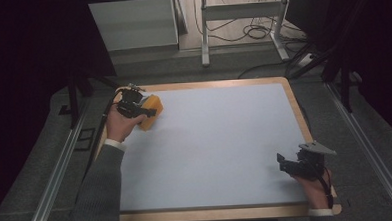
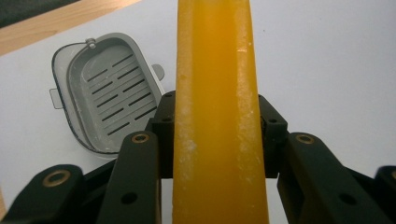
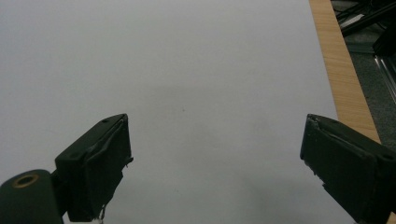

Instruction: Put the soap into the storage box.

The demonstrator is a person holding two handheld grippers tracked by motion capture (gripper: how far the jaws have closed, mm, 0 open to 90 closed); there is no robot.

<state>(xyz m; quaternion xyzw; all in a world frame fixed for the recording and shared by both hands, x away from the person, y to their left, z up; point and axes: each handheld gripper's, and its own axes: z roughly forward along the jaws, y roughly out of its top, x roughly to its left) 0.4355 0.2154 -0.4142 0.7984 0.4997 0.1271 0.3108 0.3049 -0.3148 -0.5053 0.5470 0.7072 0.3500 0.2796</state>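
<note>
The left gripper (image 1: 143,111) squeezes a yellow soap bar (image 2: 217,116) at the table's ten o'clock corner; it looks hard, maybe slippery, so hold its flat sides. The right gripper (image 3: 215,163) gapes empty

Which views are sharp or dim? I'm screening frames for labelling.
High view: dim, dark surroundings, white table top evenly lit. Left gripper view: soap close and slightly soft, grey dish crisp. Right gripper view: right gripper jaws dark, little detail.
</note>
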